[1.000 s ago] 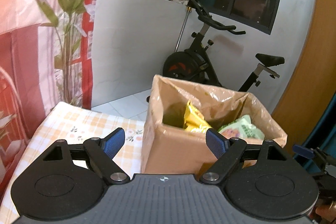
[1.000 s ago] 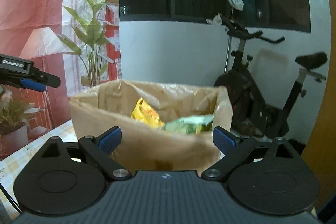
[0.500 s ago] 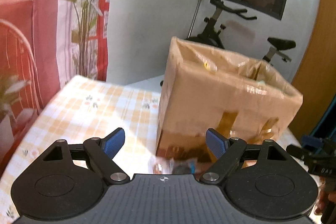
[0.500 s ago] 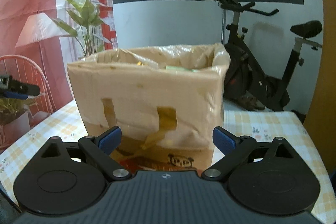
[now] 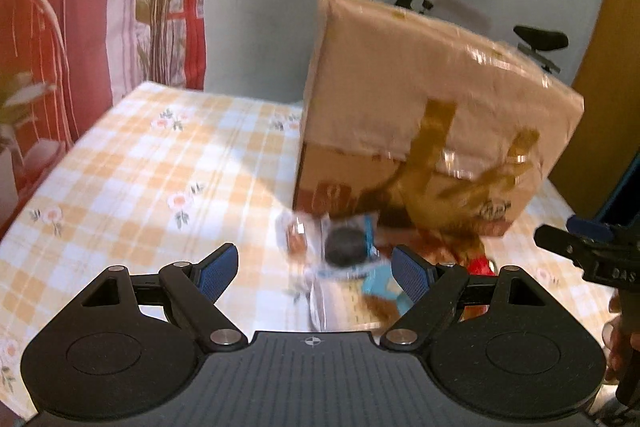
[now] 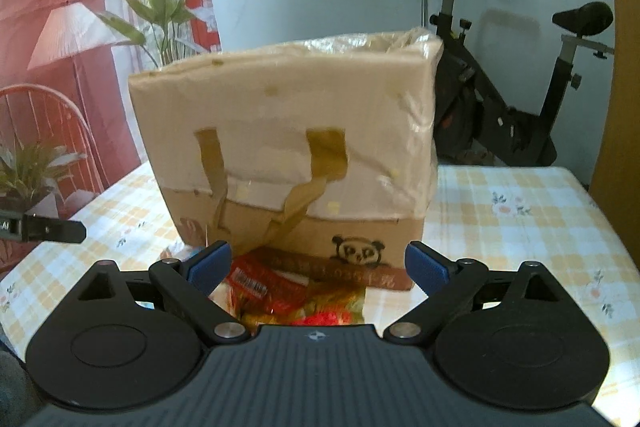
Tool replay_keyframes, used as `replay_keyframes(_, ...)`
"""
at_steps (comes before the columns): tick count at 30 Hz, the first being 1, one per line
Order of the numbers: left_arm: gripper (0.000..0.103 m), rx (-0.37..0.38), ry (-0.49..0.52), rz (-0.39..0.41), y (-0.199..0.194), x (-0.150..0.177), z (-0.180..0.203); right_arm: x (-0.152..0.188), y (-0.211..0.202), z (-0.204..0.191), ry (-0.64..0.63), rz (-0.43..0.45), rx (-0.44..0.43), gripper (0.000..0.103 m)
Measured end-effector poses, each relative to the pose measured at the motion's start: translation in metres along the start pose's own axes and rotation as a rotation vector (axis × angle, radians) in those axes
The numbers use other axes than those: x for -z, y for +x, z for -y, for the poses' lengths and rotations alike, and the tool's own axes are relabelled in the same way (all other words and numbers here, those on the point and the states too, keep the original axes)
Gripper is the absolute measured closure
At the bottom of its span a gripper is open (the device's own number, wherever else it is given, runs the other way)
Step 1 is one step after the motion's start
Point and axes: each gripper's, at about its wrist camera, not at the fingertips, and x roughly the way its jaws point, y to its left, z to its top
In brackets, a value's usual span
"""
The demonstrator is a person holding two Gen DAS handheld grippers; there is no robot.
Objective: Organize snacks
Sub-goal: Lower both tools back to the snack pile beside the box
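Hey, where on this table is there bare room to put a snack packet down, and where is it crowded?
Bare checked tablecloth lies left of the cardboard box, toward the curtain. Another free patch lies right of the box, up to the table's far edge. It is crowded right in front of the box, where the snack packets lie between the open tongs of both hands.

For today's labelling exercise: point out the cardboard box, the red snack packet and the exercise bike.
cardboard box (image 6: 288,131): right wrist view, on its plastic-covered front face.
red snack packet (image 6: 260,281): right wrist view, on its upper printed surface.
exercise bike (image 6: 500,123): right wrist view, on its black frame.
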Motion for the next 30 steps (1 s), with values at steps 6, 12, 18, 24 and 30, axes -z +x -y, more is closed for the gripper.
replay_keyframes(6, 0.018, 0.029, -0.001, -0.057, 0.012, 0.013, 0.006, 0.016, 0.009, -0.005, 0.002, -0.050, -0.010, 0.007)
replay_keyframes(12, 0.019, 0.034, 0.012, -0.096, 0.020, 0.020, 0.011, 0.024, 0.013, -0.009, 0.006, -0.081, -0.027, 0.007)
replay_keyframes(18, 0.020, 0.026, -0.025, -0.107, 0.023, 0.023, 0.002, 0.022, 0.022, -0.025, -0.038, -0.112, -0.090, 0.007)
replay_keyframes(24, 0.027, 0.029, -0.060, -0.139, 0.025, 0.027, -0.006, 0.016, 0.044, -0.051, -0.088, -0.159, -0.221, 0.008)
replay_keyframes(30, 0.028, 0.041, -0.086, -0.151, 0.022, 0.031, -0.011, 0.021, 0.069, -0.069, -0.113, -0.255, -0.278, 0.011)
